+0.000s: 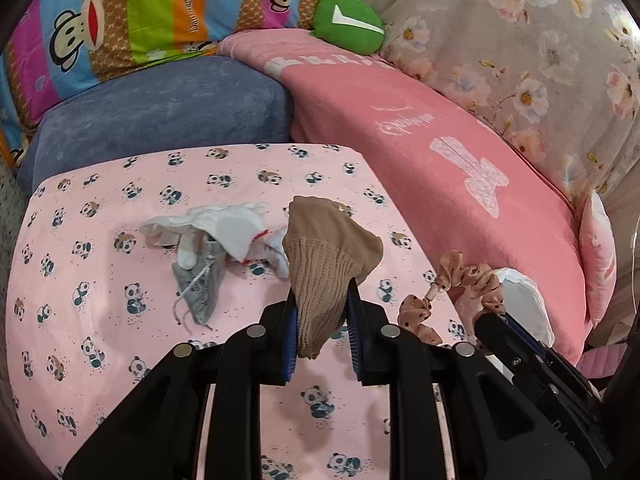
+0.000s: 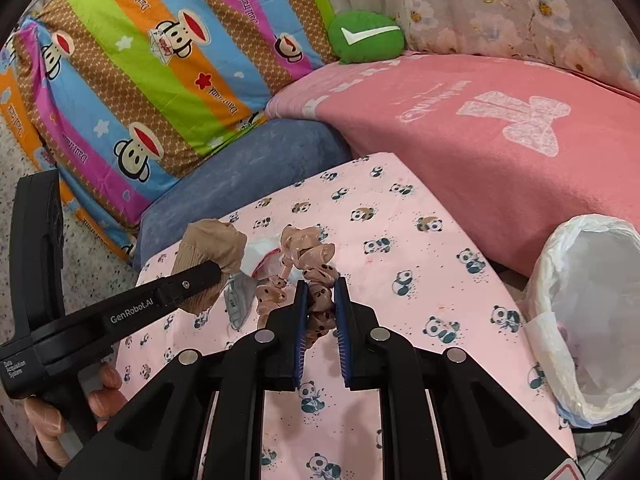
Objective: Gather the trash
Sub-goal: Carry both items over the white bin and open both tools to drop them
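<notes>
My left gripper (image 1: pixel 322 300) is shut on a tan stocking sock (image 1: pixel 330 248) and holds it above the pink panda cloth (image 1: pixel 100 272). It also shows in the right wrist view (image 2: pixel 212 248) at the left. My right gripper (image 2: pixel 321 284) is shut on a pink spotted scrunchie (image 2: pixel 308 256), which also shows in the left wrist view (image 1: pixel 460 284). A pile of white crumpled tissue (image 1: pixel 224 228) and a grey wrapper (image 1: pixel 198 288) lies on the cloth just left of the sock. A bin lined with a white bag (image 2: pixel 588 312) stands at the right.
A blue cushion (image 1: pixel 160 112), a striped monkey-print pillow (image 1: pixel 132 12), a pink blanket (image 1: pixel 420 128), a green plush (image 1: pixel 346 20) and a floral quilt (image 1: pixel 520 48) ring the far side of the cloth. A speckled floor (image 2: pixel 24 152) lies at the left.
</notes>
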